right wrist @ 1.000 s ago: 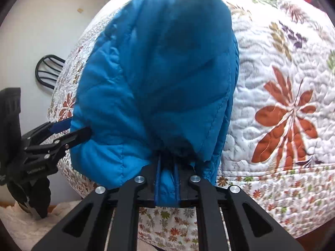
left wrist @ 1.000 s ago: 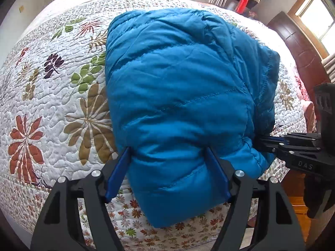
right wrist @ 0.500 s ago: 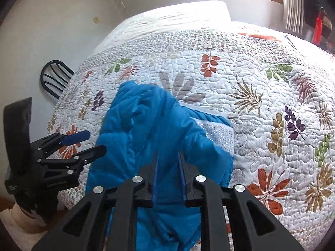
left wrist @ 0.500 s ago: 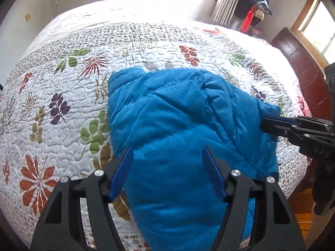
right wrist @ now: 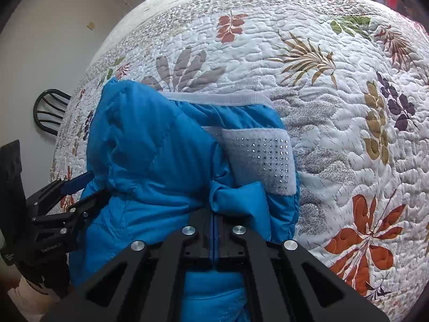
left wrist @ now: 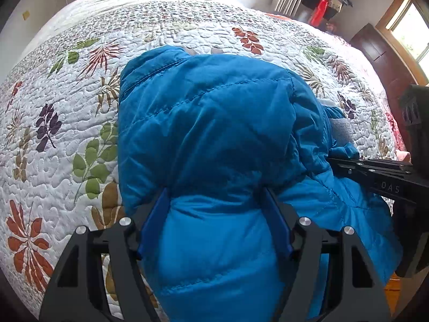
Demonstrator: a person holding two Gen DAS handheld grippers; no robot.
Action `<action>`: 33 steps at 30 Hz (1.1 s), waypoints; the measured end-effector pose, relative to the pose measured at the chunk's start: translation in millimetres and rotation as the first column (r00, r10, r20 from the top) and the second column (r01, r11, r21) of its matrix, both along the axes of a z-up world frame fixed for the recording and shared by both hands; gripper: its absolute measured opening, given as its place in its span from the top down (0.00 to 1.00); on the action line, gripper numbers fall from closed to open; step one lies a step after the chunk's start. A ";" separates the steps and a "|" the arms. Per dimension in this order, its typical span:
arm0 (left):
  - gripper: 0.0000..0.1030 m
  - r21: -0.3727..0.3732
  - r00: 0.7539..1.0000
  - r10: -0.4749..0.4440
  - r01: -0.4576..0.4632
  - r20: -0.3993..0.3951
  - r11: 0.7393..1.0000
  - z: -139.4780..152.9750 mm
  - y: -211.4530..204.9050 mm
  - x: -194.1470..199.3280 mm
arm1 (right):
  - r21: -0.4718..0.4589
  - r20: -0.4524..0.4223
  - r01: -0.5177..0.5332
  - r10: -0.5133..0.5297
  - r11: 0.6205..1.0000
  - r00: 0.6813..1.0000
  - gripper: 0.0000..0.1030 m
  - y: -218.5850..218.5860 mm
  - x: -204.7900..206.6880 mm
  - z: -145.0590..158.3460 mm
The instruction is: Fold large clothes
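A blue puffer jacket (left wrist: 214, 134) lies folded over on the leaf-print quilt of a bed (left wrist: 67, 94). My left gripper (left wrist: 214, 201) has its jaws spread wide around a thick fold of the jacket at its near left end. My right gripper (right wrist: 214, 220) is shut on the jacket's near right edge (right wrist: 236, 196), with blue fabric bunched just beyond its tips. A white studded cuff (right wrist: 262, 158) and white hem band (right wrist: 214, 98) show on the jacket's right side. The right gripper shows in the left wrist view (left wrist: 348, 166), and the left gripper in the right wrist view (right wrist: 88, 185).
A dark wooden dresser (left wrist: 380, 53) stands right of the bed, with a window and curtain behind. A black chair (right wrist: 49, 110) sits by the wall left of the bed. The quilt (right wrist: 348, 107) spreads wide beyond and right of the jacket.
Both grippers carried the jacket's near end up and forward over the bed, folding it onto itself. The white cuff and hem now show. The right gripper stayed shut on the fabric.
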State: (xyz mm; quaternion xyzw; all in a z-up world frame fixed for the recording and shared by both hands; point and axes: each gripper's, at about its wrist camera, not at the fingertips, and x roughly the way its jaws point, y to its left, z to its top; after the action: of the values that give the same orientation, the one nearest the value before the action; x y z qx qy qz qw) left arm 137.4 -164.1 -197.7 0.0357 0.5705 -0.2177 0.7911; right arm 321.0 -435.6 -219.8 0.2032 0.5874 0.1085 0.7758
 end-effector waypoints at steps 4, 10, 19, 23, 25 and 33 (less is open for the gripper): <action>0.32 -0.035 0.999 0.002 -0.003 -0.033 0.999 5.2 5.5 5.2 | 0.014 0.006 0.004 -0.004 1.000 1.000 1.00 -3.5 -2.7 12.6; 0.25 -0.208 0.993 0.066 -0.087 -0.102 0.974 33.2 62.0 3.4 | 0.077 0.151 0.012 -0.024 0.997 0.988 0.40 -19.8 -39.7 71.0; 0.21 -0.428 0.946 0.104 -0.235 -0.308 0.873 -11.3 122.1 -6.4 | 0.217 0.030 0.051 -0.059 0.975 0.998 0.18 -43.1 -52.8 29.9; 0.19 -0.482 0.942 0.050 -0.215 -0.333 0.850 -30.2 114.2 -10.8 | 0.347 -0.043 0.095 -0.085 0.933 0.995 0.14 -52.4 -52.3 -4.7; 0.17 -0.518 0.935 0.017 -0.212 -0.355 0.829 -40.7 108.4 -10.2 | 0.419 -0.069 0.111 -0.090 0.901 0.994 0.10 -55.6 -51.8 -20.4; 0.11 -0.589 0.919 -0.082 -0.176 -0.385 0.789 -68.4 70.0 -4.7 | 0.535 -0.082 0.117 -0.087 0.837 0.993 0.03 -51.7 -47.6 -53.2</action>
State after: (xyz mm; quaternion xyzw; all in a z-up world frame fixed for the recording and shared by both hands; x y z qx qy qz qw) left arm 132.7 -94.1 -266.1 -0.2811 0.6154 -0.3732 0.6348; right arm 273.4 -487.3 -273.0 0.4466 0.5424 0.2221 0.6760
